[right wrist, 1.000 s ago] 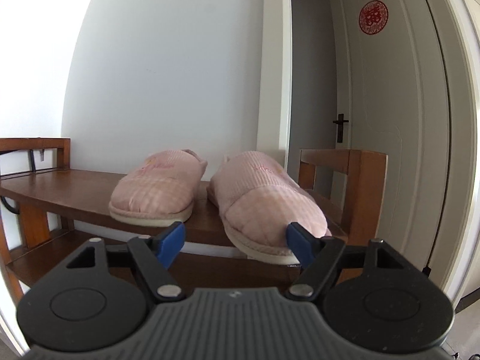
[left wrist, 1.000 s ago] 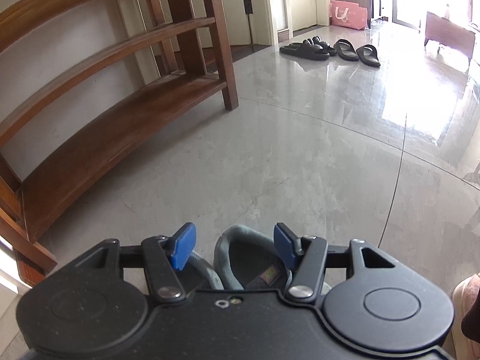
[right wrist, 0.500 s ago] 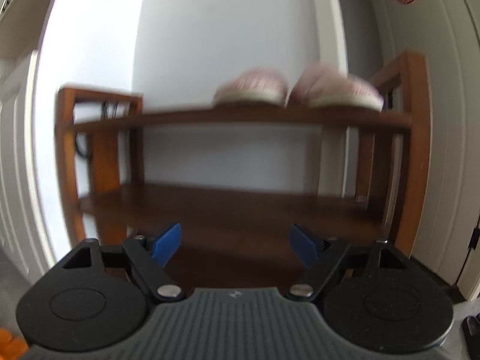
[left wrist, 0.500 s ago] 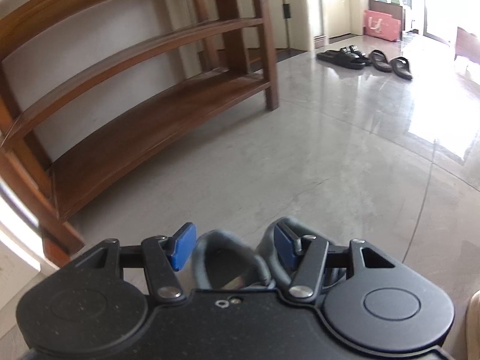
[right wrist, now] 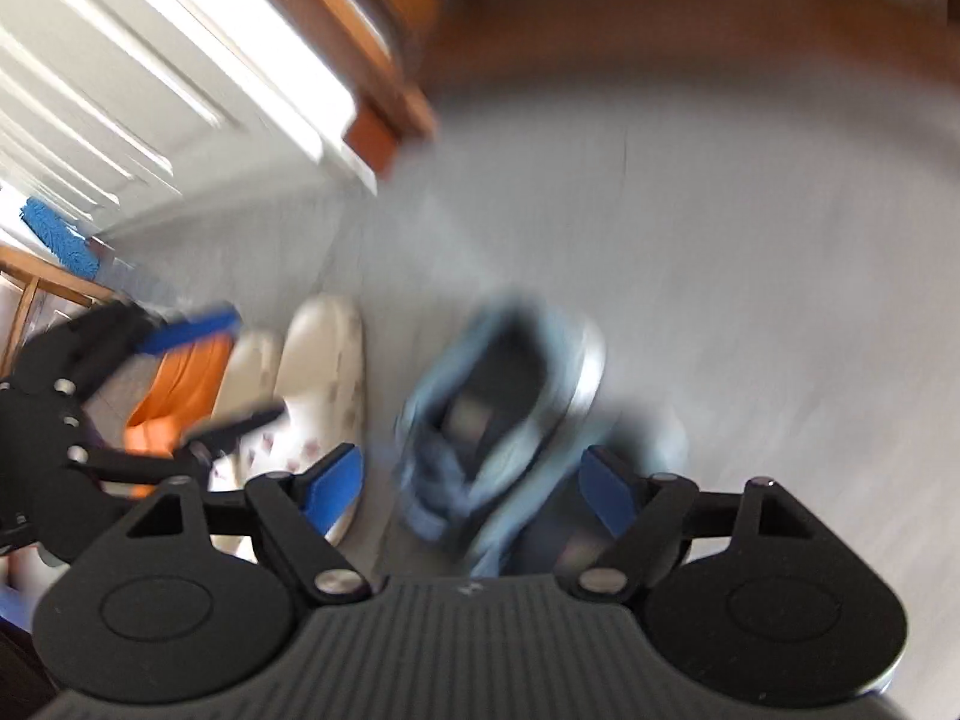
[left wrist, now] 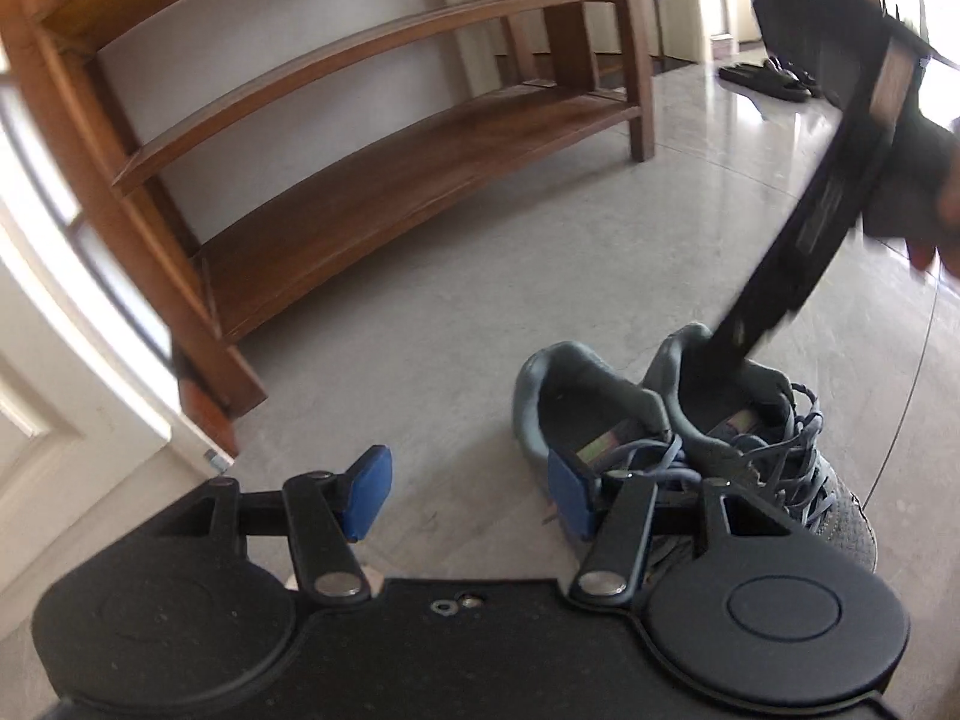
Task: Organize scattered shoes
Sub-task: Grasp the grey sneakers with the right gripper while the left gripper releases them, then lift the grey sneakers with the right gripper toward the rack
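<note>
Two grey-blue laced sneakers [left wrist: 678,420] stand side by side on the grey floor, to the right of my left gripper [left wrist: 471,492], which is open and empty. In the left wrist view, one dark finger of the right gripper [left wrist: 798,240] reaches down into the far sneaker's opening. In the blurred right wrist view, my right gripper [right wrist: 474,489] is open above a blue sneaker [right wrist: 498,414]. The left gripper [right wrist: 108,396] shows at the left of that view.
A wooden shoe rack [left wrist: 372,138] with bare lower shelves stands against the wall. White slippers [right wrist: 318,384] and an orange shoe [right wrist: 186,384] lie left of the sneakers. Black sandals [left wrist: 762,81] lie far off on the floor.
My right gripper swung down from the pink slippers on the rack top to the sneakers on the floor. My left gripper shifted left, so the sneakers now lie to its right.
</note>
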Motion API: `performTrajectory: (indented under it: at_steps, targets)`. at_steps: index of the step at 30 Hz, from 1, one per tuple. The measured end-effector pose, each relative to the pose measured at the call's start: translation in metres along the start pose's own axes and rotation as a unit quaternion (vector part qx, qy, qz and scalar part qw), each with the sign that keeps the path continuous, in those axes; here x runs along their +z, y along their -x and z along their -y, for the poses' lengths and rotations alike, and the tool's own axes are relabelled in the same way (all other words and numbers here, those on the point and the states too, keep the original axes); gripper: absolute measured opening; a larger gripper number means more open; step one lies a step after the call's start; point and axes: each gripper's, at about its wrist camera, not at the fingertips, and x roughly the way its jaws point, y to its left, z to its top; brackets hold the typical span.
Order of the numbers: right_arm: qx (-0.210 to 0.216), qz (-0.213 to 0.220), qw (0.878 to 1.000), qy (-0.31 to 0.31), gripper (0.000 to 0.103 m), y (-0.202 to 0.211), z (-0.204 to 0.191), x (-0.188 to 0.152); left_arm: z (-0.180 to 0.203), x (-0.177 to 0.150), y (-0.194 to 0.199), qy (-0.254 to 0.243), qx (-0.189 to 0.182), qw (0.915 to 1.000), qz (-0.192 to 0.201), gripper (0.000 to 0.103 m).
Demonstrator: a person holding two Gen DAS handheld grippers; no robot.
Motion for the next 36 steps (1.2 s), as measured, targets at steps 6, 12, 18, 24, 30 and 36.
performTrajectory:
  at_steps: [6,12,18,24,30,36]
  targets:
    - [-0.04,0.006,0.996,-0.077,0.083,-0.033,0.011,0.004,-0.009,-0.006,0.004,0.015,-0.01,0.9998,0.002,0.057]
    - [-0.045,0.055,0.99,-0.125,0.086,-0.041,0.017,0.024,-0.014,-0.013,0.006,0.013,-0.025,0.9996,0.01,0.057]
    - [-0.06,0.096,0.991,-0.068,0.086,-0.048,0.003,0.044,-0.016,-0.018,0.004,0.014,-0.032,0.9993,0.01,0.057]
    - [-0.131,0.069,0.986,0.079,0.084,-0.067,-0.023,0.037,-0.015,-0.016,0.001,0.017,-0.041,0.9989,0.013,0.057]
    - [-0.188,0.062,0.968,0.154,0.073,-0.083,-0.027,0.021,-0.011,-0.014,-0.005,0.013,-0.061,0.9979,0.016,0.057]
    - [-0.203,0.068,0.968,0.13,0.065,-0.095,-0.016,0.023,-0.012,-0.018,-0.009,0.015,-0.069,0.9974,0.011,0.057]
